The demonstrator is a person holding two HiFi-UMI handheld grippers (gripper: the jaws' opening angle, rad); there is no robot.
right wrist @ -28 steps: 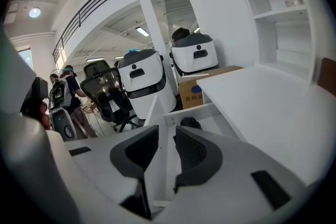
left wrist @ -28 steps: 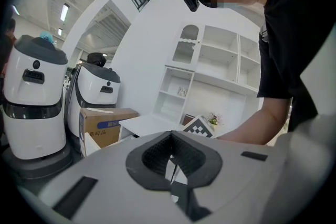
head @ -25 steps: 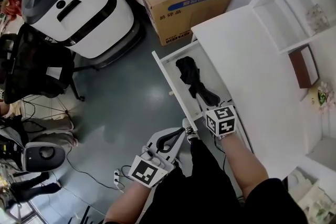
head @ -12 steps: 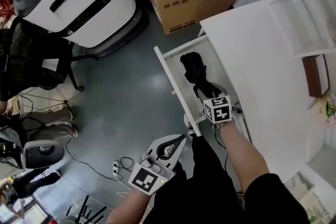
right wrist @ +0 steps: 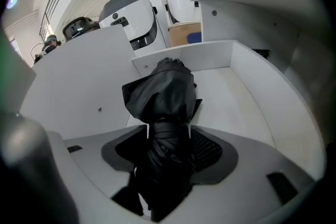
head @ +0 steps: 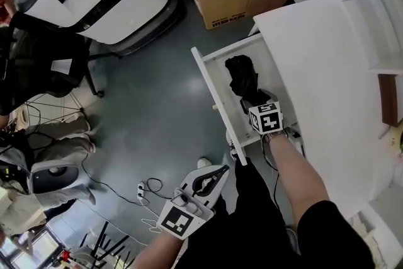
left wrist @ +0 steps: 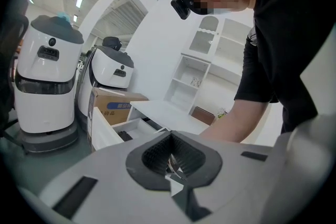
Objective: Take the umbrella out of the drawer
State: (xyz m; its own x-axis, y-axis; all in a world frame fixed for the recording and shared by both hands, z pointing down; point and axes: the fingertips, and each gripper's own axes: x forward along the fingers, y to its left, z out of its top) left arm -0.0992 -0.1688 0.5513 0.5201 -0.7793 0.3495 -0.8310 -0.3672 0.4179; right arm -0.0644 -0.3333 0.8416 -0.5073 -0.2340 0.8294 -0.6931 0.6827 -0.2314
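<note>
A: Fingers (right wrist: 207, 150) on right gripper (right wrist: 168, 144), how set?
B: Spread wide, having just been opening further, 1 on each side of umbrella (right wrist: 163, 97). Gaps on both sides, so no squeeze yet.
A: And left fingers (left wrist: 152, 155)?
B: Closed together on nothing. Held low over floor (head: 157, 104) with left gripper (head: 220, 171), well apart from drawer (head: 212, 90). No part in the job right now, by the look of it.
A: Where to find umbrella?
B: Down in drawer, lying folded on its bottom: bunched black canopy toward far end, strapped part toward right gripper. Not lifted at all.
A: How far along, then?
B: Counting 3 stages. Stage 1, drawer pulled out from under worktop (head: 315, 60): done. Stage 2, reaching in and lining up over umbrella: done, or close to it. Stage 3, closing and lifting clear of drawer walls: all still to do. Call it about halfway, as a guess.
A: Anything blocking the finish?
B: Nothing visible. Only needs a firm pinch on strapped part, then a straight pull up and out. No saying from these views where to set it down afterwards.
</note>
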